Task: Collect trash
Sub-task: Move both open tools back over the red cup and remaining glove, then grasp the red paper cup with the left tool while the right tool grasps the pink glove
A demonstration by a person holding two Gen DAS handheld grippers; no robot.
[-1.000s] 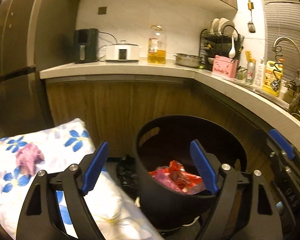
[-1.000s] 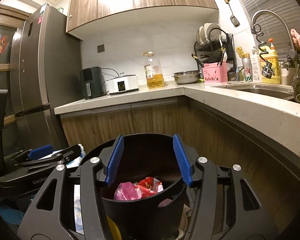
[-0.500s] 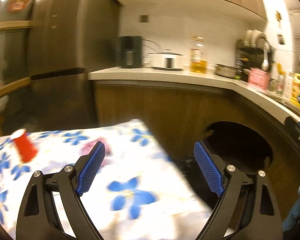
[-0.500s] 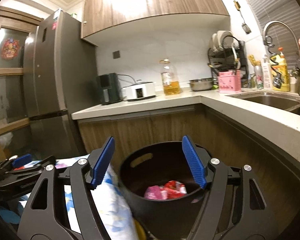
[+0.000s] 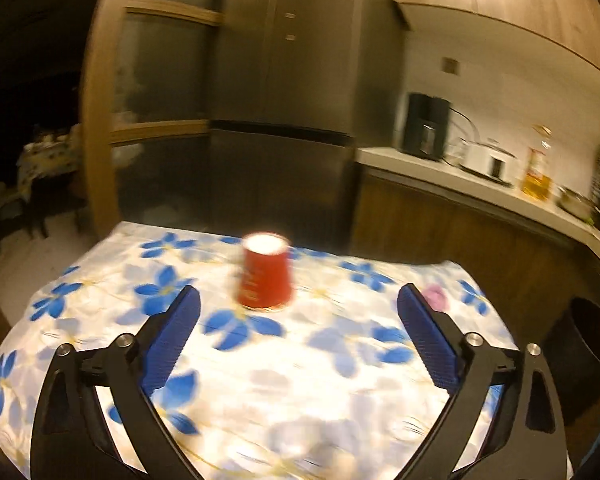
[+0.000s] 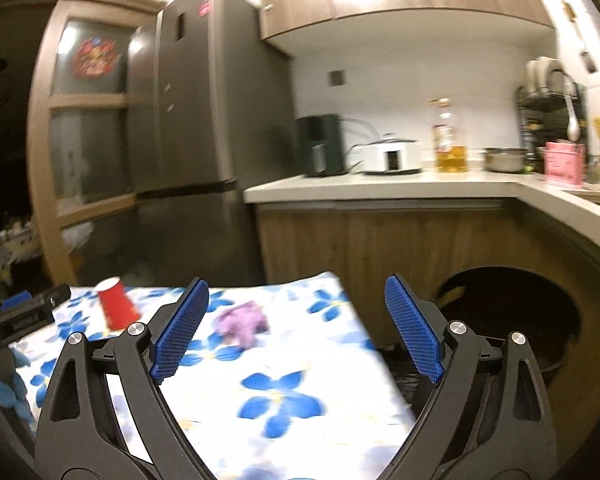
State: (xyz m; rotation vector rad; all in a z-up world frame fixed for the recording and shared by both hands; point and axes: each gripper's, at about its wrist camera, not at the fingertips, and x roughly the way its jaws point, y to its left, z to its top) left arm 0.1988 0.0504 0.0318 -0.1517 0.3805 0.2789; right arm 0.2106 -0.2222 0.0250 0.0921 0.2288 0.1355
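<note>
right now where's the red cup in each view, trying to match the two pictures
Left wrist view: the red cup stands upside down on the floral tablecloth, just left of picture centre, ahead of the open left hand-held gripper.
Right wrist view: the same cup is at lower left, beyond the left finger of the right hand-held gripper.
Shared landmark: the crumpled purple wrapper, right of the cup in both.

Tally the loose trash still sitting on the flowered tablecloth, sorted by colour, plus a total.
Red: 1, the upside-down red cup
Purple: 1, the crumpled purple wad
Total: 2
Both lie on the tablecloth; neither is in the black bin.
</note>
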